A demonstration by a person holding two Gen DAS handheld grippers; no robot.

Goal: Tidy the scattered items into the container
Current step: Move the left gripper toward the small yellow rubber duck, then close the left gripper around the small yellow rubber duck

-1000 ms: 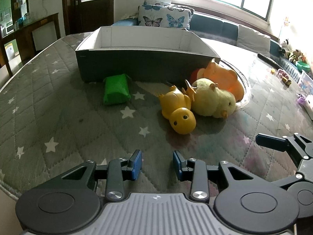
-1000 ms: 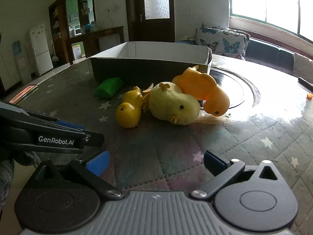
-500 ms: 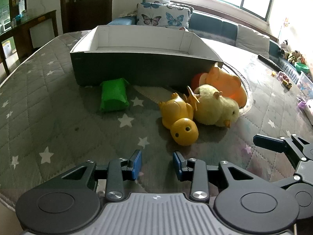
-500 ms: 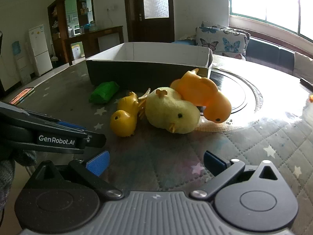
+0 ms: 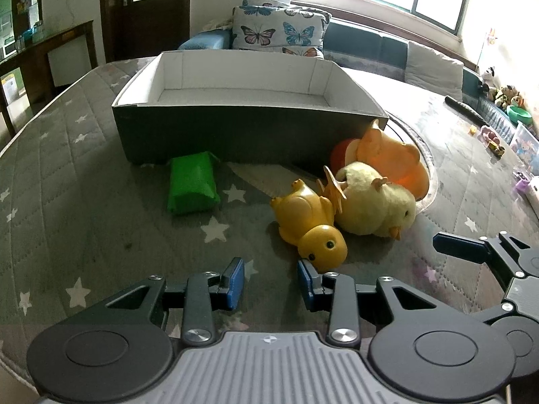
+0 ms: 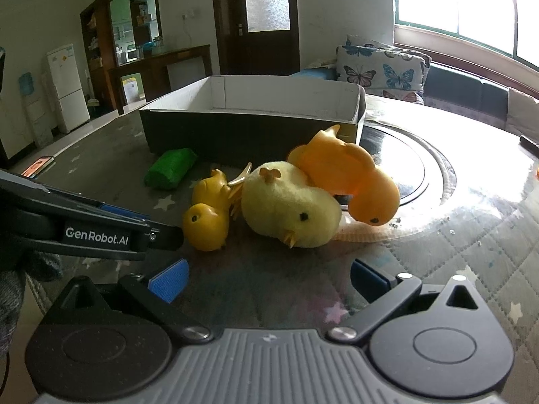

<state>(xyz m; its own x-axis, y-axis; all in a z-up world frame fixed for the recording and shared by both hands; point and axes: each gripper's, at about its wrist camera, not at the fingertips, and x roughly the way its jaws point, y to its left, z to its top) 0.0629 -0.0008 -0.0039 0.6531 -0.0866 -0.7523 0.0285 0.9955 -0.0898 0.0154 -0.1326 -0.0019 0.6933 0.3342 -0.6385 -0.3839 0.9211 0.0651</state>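
Observation:
A dark open box with a white inside stands on the quilted table; it also shows in the right wrist view. In front of it lie a green pouch, a small yellow duck, a pale plush chick and an orange duck. My left gripper is open and empty, its right pad close to the yellow duck's head. My right gripper is wide open and empty, just short of the plush chick.
A round glass turntable lies under the orange duck. Small toys and bowls sit at the table's far right. A sofa with butterfly cushions stands behind the table. A phone lies at the left edge.
Both grippers have moved forward toward the toys, which now look larger and closer. Jaw openings are unchanged. No object has moved.

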